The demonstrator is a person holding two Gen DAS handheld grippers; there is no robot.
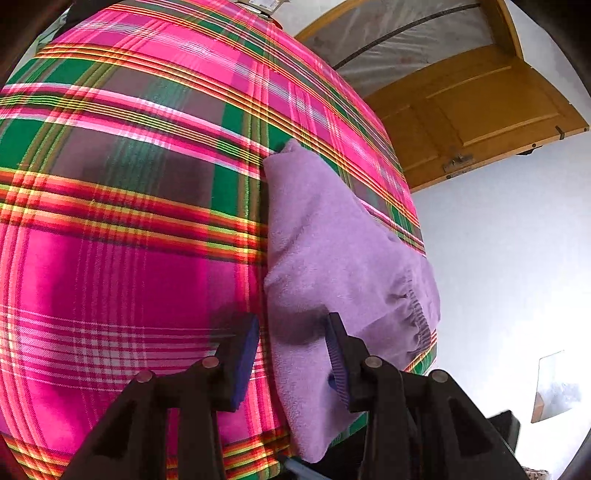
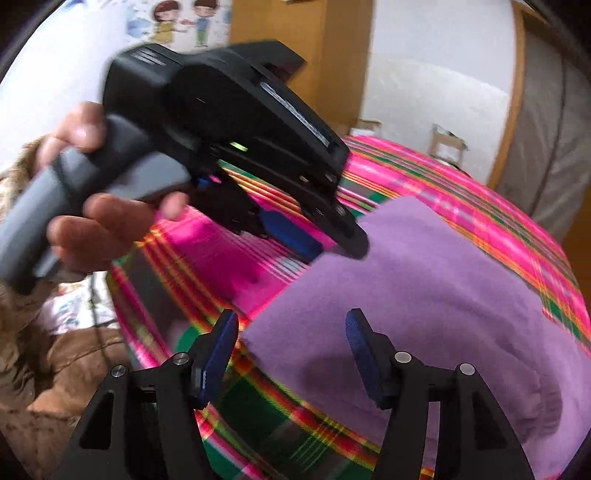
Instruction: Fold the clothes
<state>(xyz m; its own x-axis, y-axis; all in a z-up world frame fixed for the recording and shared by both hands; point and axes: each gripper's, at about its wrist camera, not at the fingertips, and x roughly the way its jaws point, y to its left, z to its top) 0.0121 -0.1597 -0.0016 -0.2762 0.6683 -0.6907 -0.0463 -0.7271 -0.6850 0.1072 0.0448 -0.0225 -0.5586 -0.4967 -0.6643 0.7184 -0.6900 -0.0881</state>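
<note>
A folded purple fleece garment [image 1: 325, 240] [image 2: 424, 288] lies on a bright pink, green and yellow plaid cloth [image 1: 129, 184] [image 2: 229, 266], near the cloth's right edge. Its gathered elastic band [image 1: 417, 317] faces that edge. My left gripper [image 1: 291, 354] is open and low over the garment's near left edge, with one blue pad [image 1: 245, 362] over the plaid and the other over the fleece. In the right wrist view the left gripper [image 2: 321, 240] reaches the garment's far-left edge, held by a hand [image 2: 92, 221]. My right gripper [image 2: 290, 354] is open, straddling the garment's near corner, with nothing gripped.
The plaid-covered surface drops off just right of the garment. A wooden door [image 1: 480, 107] and a white wall [image 1: 509, 258] stand beyond it. The person's brown sleeve [image 2: 44, 369] fills the lower left of the right wrist view. Cartoon wall stickers [image 2: 181, 22] are behind.
</note>
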